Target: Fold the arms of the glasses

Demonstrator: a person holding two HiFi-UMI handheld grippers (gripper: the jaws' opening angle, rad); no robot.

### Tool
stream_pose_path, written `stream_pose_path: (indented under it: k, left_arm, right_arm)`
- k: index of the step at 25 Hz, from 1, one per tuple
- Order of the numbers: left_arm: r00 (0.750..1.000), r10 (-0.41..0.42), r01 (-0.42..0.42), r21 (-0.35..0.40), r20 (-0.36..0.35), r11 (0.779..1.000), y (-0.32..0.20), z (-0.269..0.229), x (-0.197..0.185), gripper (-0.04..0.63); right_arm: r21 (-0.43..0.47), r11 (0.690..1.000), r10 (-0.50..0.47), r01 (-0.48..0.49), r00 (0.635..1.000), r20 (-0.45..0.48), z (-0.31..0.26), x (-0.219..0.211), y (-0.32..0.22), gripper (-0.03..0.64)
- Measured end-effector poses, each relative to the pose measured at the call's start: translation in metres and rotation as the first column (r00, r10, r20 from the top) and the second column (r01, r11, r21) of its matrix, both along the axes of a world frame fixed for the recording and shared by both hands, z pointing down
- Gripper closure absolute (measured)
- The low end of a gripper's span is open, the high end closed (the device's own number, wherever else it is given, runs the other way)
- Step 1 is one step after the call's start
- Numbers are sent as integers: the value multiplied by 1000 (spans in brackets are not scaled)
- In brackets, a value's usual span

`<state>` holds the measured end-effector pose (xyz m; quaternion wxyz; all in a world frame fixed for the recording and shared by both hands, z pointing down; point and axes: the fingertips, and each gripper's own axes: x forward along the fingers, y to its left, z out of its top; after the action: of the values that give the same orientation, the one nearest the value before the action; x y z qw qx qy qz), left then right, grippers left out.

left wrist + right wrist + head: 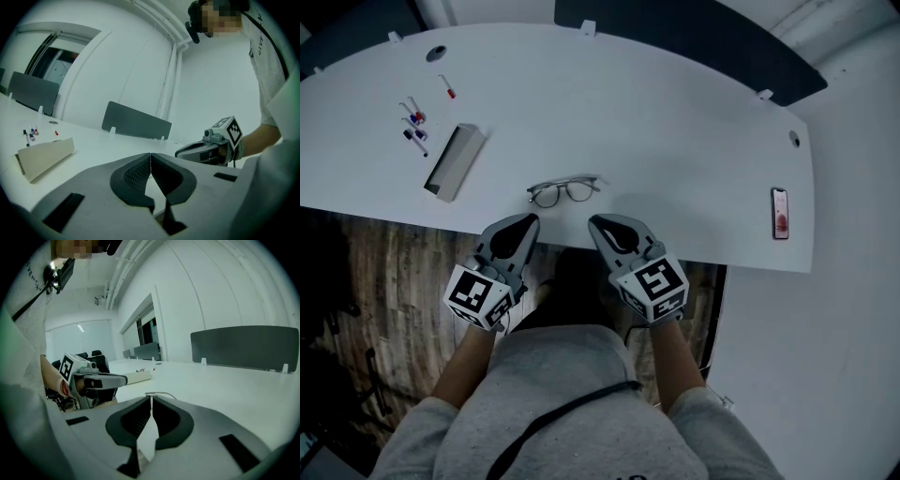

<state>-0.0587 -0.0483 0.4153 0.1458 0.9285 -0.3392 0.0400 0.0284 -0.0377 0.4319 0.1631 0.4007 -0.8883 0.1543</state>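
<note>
At the near edge of the white table (675, 122), between the two claws and a little beyond their tips: the glasses (565, 190), flat on the surface, touching neither claw.

Arms: from the head view they seem to lie in across the frame, i.e. folded. The wire is too thin to be certain. Judgement: task at or close to its end.

Left claw (528, 222): pads pressed together, nothing between them.
Right claw (597, 223): jaws drawn together to a hairline slit, also empty. In the right gripper view a thin curve of the glasses' wire shows just past its tips.

Risks from here:
- The glasses sit near the table's front edge. A sweep of either claw could nudge them over onto the wooden floor.
- If one arm is not fully in, closed claws cannot take it. They must spread first, and a thin wire arm slips easily between broad pads.
- Pressing on a lens rather than an arm would strain the hinge.

The grey case (455, 161), markers (414, 127) and phone (780, 213) lie well apart, so no interference is expected.
</note>
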Motion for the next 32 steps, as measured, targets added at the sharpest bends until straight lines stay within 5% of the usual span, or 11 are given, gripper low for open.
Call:
stream_pose_path:
  k: [32]
  left_arm:
    - [997, 45, -43, 48, -57, 998, 105, -27, -20, 580]
  right_arm:
    - [85, 992, 78, -92, 985, 152, -43, -36, 110, 589]
